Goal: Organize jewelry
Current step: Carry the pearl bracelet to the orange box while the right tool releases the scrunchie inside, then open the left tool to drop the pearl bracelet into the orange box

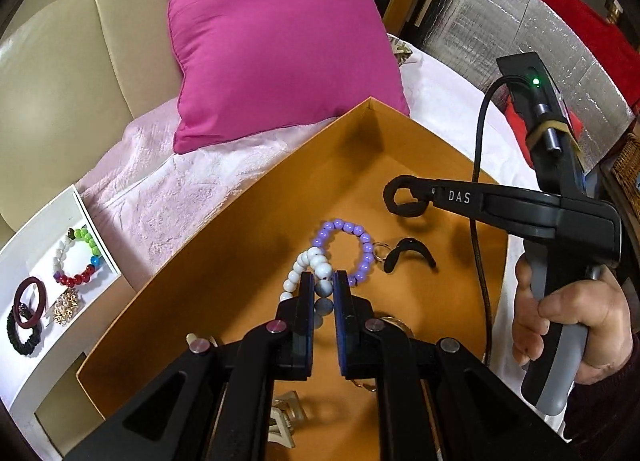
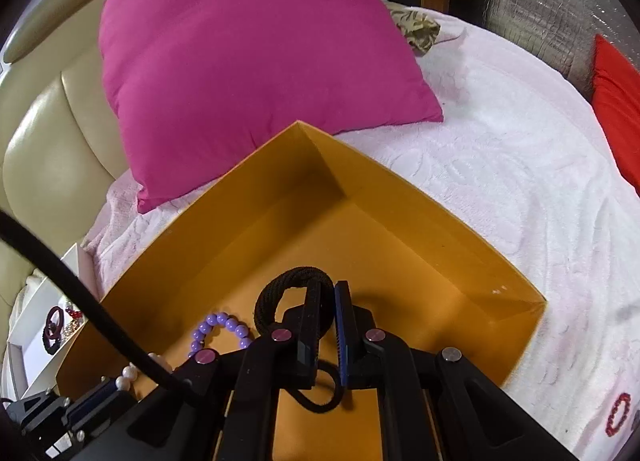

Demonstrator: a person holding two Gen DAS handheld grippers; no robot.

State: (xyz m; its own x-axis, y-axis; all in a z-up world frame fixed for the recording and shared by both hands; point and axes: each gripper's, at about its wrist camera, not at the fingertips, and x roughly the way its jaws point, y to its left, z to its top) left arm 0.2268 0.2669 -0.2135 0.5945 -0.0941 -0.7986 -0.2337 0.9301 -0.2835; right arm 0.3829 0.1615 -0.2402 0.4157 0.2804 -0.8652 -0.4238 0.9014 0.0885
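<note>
Left wrist view: the left gripper is clenched on a white bead bracelet, its pads pressing a greyish bead between them, with the rest of the string looping up and to the left of the jaws. Just beyond the jaws, touching the white beads, lies a purple bead bracelet with a small metal ring at its right side. Both are over the floor of an orange box. To the right of the jaws a short black curved piece lies on the box floor. Farther right and higher, the right gripper grasps a black hair tie, and a hand grips its handle. Far to the left of the jaws, outside the box, a white tray holds a bracelet of mixed coloured beads, a dark red hair tie, a black scrunchie and a small gold ornament. A pink cushion rests on the pale bedcover behind the box.

Right wrist view: the right jaws are clamped on the black hair tie, which loops out to their left and hangs in a second loop beneath them, over the orange box. The purple bracelet lies lower left of the jaws. A red bead ring lies on the bedcover far to the right.
</note>
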